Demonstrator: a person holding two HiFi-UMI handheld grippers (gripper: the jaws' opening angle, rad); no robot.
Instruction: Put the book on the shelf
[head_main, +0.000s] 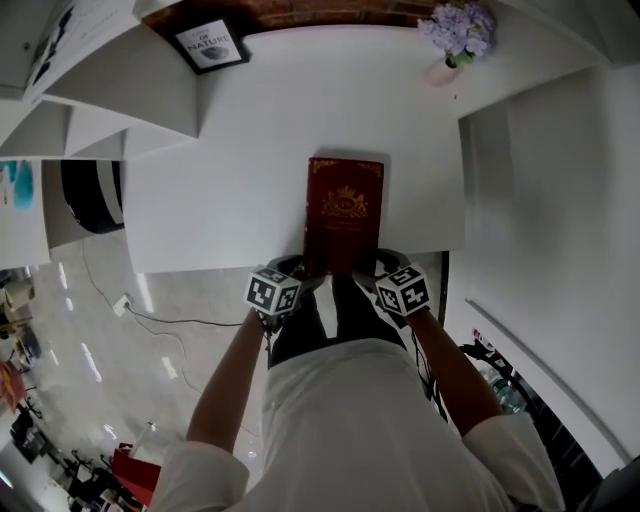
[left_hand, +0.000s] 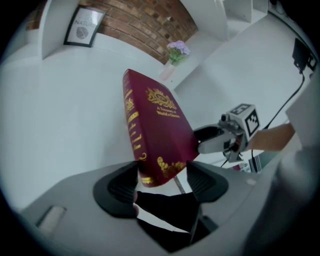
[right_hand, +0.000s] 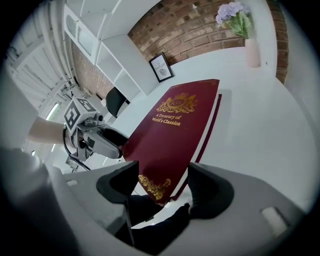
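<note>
Left gripper (left_hand: 162, 175) and right gripper (right_hand: 162, 181) straddle the red book (head_main: 344, 215), jaws apart

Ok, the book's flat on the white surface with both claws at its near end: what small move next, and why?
Probably draw both claws straight back. The book lies flat on the white shelf, and the left claw and right claw stand open around its near corners without pressing it, so it should stay put.

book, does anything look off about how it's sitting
The book lies flat, cover up, on the white shelf, but its near end overhangs the front edge. Nothing looks damaged or spilled.
</note>
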